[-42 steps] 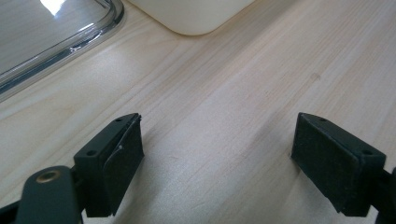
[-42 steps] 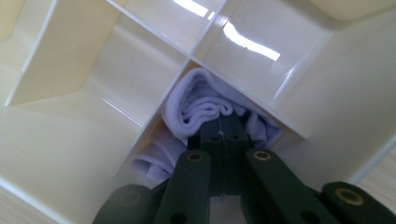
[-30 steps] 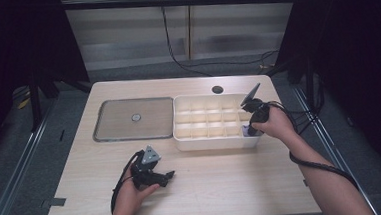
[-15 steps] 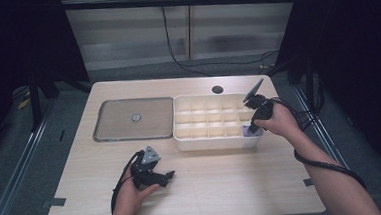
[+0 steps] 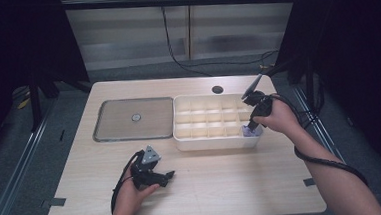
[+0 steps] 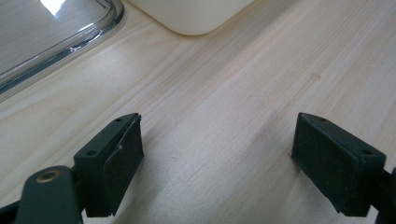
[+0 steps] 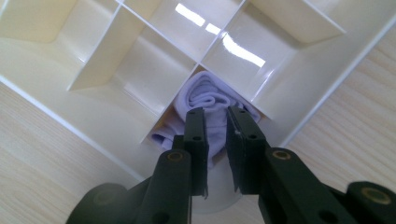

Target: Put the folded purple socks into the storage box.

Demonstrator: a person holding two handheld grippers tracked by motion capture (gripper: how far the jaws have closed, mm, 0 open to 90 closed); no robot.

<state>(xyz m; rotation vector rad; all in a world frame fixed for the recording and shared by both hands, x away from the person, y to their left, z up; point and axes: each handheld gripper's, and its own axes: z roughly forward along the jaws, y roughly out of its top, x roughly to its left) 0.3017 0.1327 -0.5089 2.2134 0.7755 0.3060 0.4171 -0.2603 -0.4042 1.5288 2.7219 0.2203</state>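
A white divided box (image 5: 205, 142) stands on the wooden table, right of centre. A pale lilac rolled cloth (image 7: 205, 91) lies in its near right corner compartment (image 5: 250, 132). My right gripper (image 7: 215, 112) points down just above that cloth (image 5: 253, 127). Its jaws have just been opening and stand a narrow gap apart. The cloth shows below the gap, and the pads do not press on it. My left gripper (image 5: 170, 175) rests low over the table's front left, with its jaws wide open (image 6: 217, 135) over bare wood.
A flat grey tray (image 5: 114, 123) with a small round piece at its middle (image 5: 136, 117) lies left of the box. Its clear rim (image 6: 70, 42) and a corner of the box (image 6: 191, 18) lie ahead of the left gripper. A round hole (image 5: 217, 90) sits near the table's far edge.
The right hand has lifted a little above the corner compartment, leaving the cloth inside. The left hand has kept still.
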